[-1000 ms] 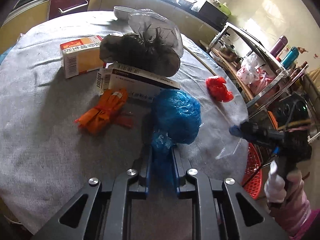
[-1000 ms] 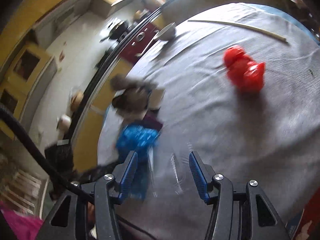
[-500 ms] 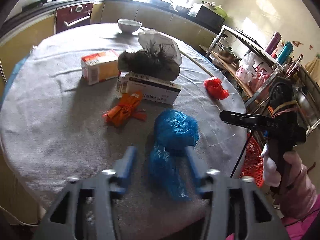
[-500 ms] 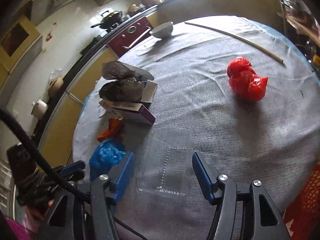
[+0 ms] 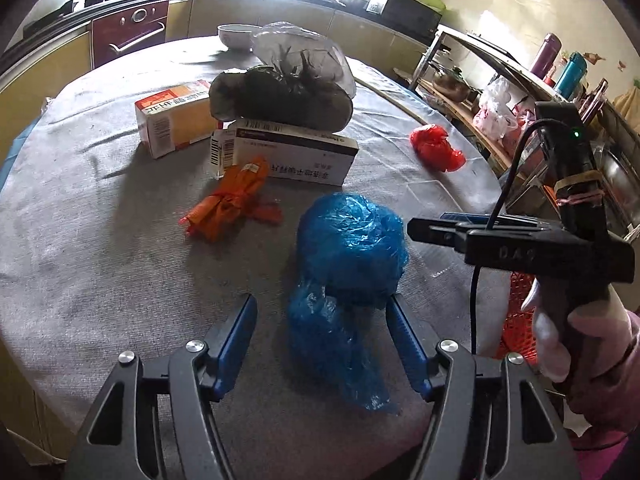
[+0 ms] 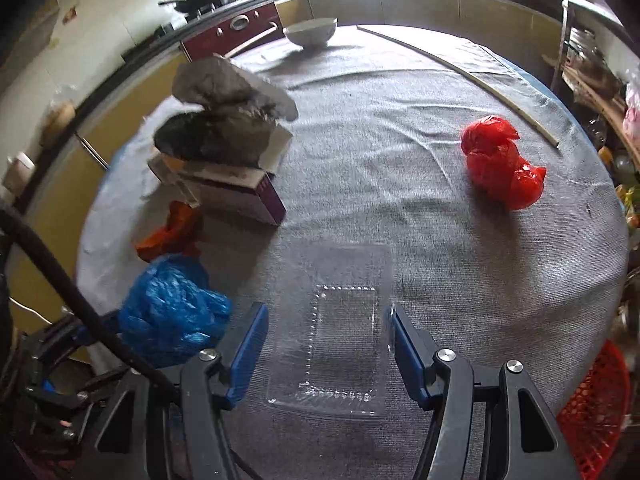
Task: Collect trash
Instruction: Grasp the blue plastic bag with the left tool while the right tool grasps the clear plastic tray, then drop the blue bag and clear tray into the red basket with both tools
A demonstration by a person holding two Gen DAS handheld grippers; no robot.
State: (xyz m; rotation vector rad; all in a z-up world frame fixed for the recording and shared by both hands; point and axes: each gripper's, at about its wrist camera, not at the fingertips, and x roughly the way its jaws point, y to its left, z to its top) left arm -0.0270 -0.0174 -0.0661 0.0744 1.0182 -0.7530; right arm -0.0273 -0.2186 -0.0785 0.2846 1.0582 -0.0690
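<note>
Blue bag (image 5: 352,248) between opening left claw (image 5: 322,312), unpressed; right claw (image 6: 326,320) open, straddling clear tray (image 6: 340,340), marked "D.A.9".

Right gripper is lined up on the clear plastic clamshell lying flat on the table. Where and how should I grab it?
Grip the clear clamshell across its width by its long side rims, coming down from above. It lies flat and shallow between the right gripper's open blue fingers, so probably only the thin raised edges offer a hold; squeeze gently, it looks flimsy.
</note>
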